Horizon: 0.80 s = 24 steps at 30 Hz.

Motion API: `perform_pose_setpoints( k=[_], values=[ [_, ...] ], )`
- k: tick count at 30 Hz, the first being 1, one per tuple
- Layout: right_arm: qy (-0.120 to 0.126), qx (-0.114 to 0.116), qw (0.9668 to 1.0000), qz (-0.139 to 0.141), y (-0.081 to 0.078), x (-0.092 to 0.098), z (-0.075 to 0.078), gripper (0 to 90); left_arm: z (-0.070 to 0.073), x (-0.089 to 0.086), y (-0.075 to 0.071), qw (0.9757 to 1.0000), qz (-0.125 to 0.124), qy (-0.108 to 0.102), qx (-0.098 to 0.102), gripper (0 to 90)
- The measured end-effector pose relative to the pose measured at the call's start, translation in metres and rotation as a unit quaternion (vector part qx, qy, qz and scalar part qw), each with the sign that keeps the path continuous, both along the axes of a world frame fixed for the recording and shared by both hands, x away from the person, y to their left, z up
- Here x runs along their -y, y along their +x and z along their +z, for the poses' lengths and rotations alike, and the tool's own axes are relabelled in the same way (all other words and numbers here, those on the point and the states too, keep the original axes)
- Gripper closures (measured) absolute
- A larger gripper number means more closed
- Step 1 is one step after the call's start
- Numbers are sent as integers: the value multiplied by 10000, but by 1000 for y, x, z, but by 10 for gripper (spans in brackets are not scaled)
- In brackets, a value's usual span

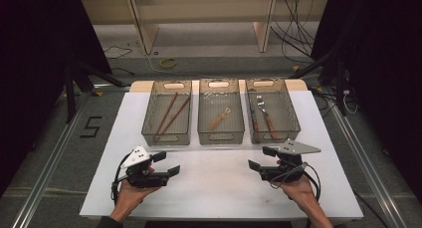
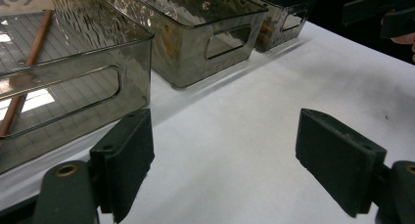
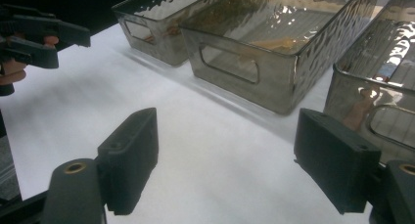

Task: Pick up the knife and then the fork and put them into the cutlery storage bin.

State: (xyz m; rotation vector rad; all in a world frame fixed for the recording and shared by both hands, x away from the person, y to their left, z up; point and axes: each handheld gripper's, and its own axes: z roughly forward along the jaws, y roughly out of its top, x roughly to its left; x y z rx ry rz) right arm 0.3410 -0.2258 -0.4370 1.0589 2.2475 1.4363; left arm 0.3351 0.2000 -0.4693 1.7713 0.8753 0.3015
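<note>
Bins first: three smoky translucent tubs in a row at the far side of the white table (image 1: pixel 219 188), holding everything there is to sort. Left bin (image 1: pixel 167 113) with two long brown chopsticks (image 1: pixel 170 113) lying lengthwise; middle bin (image 1: pixel 221 111) with one small wooden utensil (image 1: pixel 219 118), too small to name; right bin (image 1: pixel 271 110) with two wooden-handled pieces (image 1: pixel 263 119), metal ends toward the far wall. Nearer, both tools over bare tabletop, well apart from the bins and from each other. Left gripper (image 1: pixel 168 164) at near left, jaws spread wide, nothing between them. Right gripper (image 1: pixel 261 158) at near right, likewise spread wide and empty. Likely trouble from here, as a judgement only: a reach into a bin catching its near wall or handle cut-out and shoving the light tub along the smooth table; a pinch on thin chopsticks taking both at once, or rolling one away against the ribbed floor; open jaws clipping a neighbouring bin's rim, since the tubs stand close side by side.
</note>
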Motion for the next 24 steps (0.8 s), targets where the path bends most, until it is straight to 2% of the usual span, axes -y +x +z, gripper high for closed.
perform_pose_setpoints(
  k=[14, 24],
  values=[
    [197, 105, 9996, -154, -17, 17, -10, 232, 0, 0, -1, 10000, -56, -41, 2, 212],
    [242, 51, 9994, -221, -22, 22, -13, 218, 0, 0, -1, 10000, -66, -64, -10, 212]
  ],
)
